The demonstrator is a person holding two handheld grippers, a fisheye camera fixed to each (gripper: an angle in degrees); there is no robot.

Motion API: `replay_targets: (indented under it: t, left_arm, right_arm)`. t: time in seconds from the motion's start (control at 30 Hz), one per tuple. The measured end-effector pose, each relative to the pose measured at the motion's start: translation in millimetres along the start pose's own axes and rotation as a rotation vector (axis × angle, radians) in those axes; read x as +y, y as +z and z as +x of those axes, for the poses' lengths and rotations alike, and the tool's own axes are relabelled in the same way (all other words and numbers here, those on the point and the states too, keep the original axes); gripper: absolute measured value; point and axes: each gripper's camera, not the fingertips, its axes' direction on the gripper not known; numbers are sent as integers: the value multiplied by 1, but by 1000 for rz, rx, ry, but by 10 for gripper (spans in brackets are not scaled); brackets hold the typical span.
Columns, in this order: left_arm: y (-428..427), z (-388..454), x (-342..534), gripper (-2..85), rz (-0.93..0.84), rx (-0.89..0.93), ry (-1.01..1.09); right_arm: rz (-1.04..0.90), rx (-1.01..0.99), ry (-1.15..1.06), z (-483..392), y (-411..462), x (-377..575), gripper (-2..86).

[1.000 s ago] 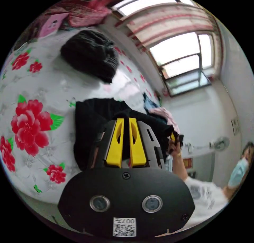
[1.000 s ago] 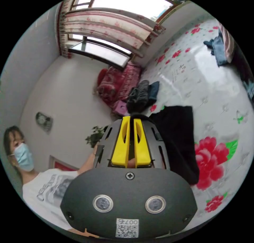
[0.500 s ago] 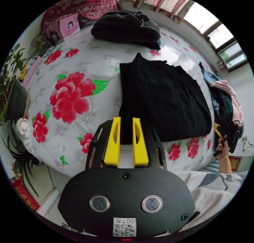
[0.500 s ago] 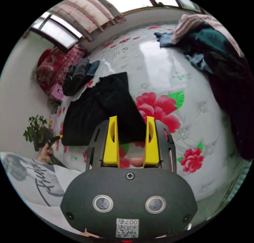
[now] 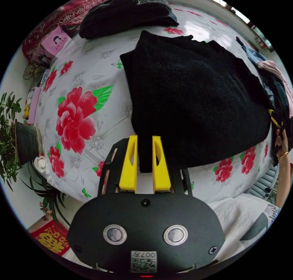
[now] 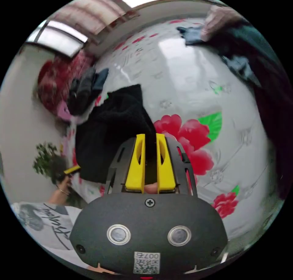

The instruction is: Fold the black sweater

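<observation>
Black sweater [image 5: 195,100] lies on the floral bed cover [image 5: 79,87], already folded into a compact block — the near edge not yet flat; left gripper [image 5: 144,152] has its jaws narrow, clamped on the near corner; right gripper [image 6: 150,152] likewise pinches the opposite near corner. Judged: the fold is largely done; release and final smoothing remain.
</observation>
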Motion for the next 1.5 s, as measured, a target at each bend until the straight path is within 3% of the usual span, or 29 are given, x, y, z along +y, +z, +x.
replay_targets:
  t: [0.13, 0.23, 0.4, 0.63, 0.7, 0.83, 0.97, 1.07, 1.23, 1.37, 1.5]
  left_arm:
    - [4, 4, -2, 66, -15, 7, -12]
    - [8, 5, -2, 66, -25, 13, -23]
    - [14, 3, 3, 67, -20, 16, -27]
    - [27, -15, 18, 73, -12, 46, -29]
    - [30, -26, 24, 75, -7, 72, -51]
    - [17, -69, 62, 72, 99, 153, -159]
    - [11, -116, 108, 66, 178, 215, -236]
    - [20, -158, 147, 74, 187, 273, -297]
    - [63, -216, 210, 101, 142, 476, -402]
    - [89, -230, 231, 123, 126, 634, -396]
    - [113, -237, 235, 145, 110, 834, -351]
  right_arm:
    - [165, -54, 313, 71, -31, 52, 71]
    - [217, -241, 382, 104, -43, 89, 85]
    - [23, -308, 355, 100, -1, 123, 95]
    - [5, -359, 350, 62, 44, 105, 51]
    - [4, -313, 290, 34, 43, 87, 36]
    - [65, -398, -173, -108, 9, 58, 20]
    - [-74, -385, -752, -292, 25, 97, 18]
    - [-253, -387, -984, -372, 88, 158, 26]
    - [-717, -299, -977, -387, 240, 235, 52]
    - [-573, -450, -825, -355, 213, 188, 72]
    - [-356, -390, -612, -290, 182, 103, 89]
